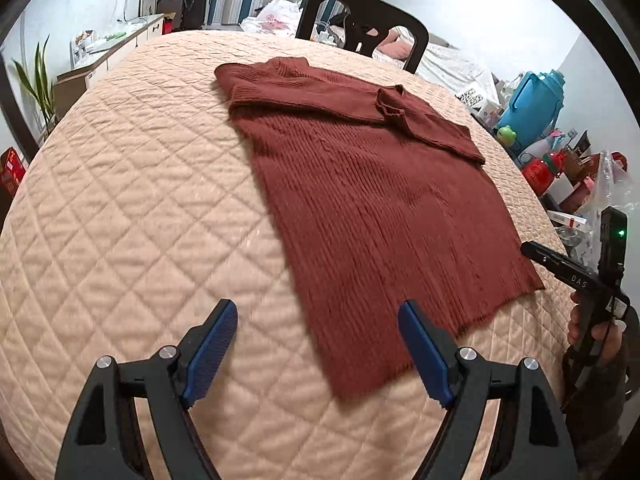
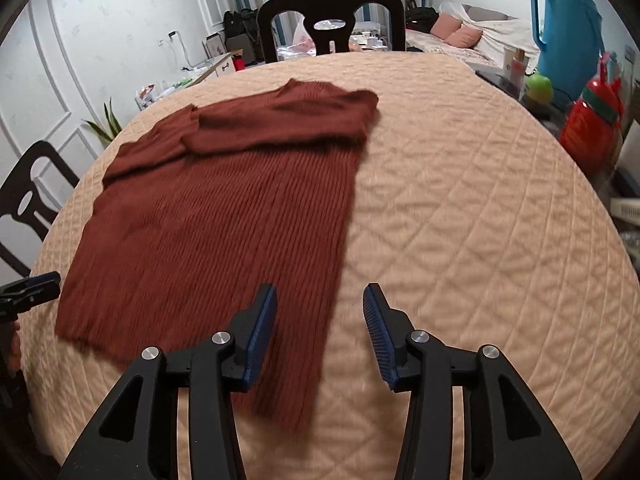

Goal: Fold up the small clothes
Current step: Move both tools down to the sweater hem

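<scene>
A rust-red ribbed knit sweater (image 1: 380, 184) lies flat on the quilted peach table cover (image 1: 140, 208), both sleeves folded across the chest near the collar. It also shows in the right wrist view (image 2: 224, 216). My left gripper (image 1: 318, 312) is open and empty, held above the sweater's near left hem corner. My right gripper (image 2: 320, 298) is open and empty, above the near right hem edge. The right gripper also shows at the right edge of the left wrist view (image 1: 532, 249), and the left gripper at the left edge of the right wrist view (image 2: 52, 280).
A black chair (image 1: 360, 20) stands at the table's far side, another chair (image 2: 28, 200) at the left. A blue thermos jug (image 2: 568, 28), a red bottle (image 2: 588, 128), a green toy and boxes crowd the right side of the table.
</scene>
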Demonstrator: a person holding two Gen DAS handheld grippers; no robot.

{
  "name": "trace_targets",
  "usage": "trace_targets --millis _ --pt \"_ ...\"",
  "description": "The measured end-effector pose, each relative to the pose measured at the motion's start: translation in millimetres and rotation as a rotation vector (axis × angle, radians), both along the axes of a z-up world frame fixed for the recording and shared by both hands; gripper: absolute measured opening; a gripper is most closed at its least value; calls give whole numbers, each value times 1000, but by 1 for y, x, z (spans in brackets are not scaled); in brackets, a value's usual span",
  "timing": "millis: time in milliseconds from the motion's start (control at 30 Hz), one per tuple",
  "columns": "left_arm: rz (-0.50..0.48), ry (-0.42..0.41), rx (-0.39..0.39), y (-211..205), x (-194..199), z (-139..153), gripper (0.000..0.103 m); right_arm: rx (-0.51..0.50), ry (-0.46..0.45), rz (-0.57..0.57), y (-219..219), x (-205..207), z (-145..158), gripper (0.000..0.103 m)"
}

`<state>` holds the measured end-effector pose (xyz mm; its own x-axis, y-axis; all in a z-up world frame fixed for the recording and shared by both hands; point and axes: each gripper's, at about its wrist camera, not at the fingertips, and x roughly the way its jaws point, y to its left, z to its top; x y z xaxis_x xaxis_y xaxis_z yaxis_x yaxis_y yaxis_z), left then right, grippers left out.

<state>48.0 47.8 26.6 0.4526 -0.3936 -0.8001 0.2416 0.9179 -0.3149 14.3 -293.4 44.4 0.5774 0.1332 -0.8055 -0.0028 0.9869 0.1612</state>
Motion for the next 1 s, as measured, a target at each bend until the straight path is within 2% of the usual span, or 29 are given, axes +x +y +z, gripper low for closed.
trace_targets --millis 133,400,667,933,1000 --pt "-7 10 -43 0 -8 -1 84 30 -8 -28 -2 -9 -1 46" --pt "19 19 -61 0 -14 -3 84 37 12 0 8 -16 -9 46" --pt "39 47 -74 0 -14 -4 84 127 2 -24 -3 -18 -10 46" --pt "84 113 -160 1 -18 -3 84 144 -14 -24 -2 -26 -11 46" --pt "78 131 -180 1 -19 -4 81 166 -11 -16 -4 -27 -11 46"
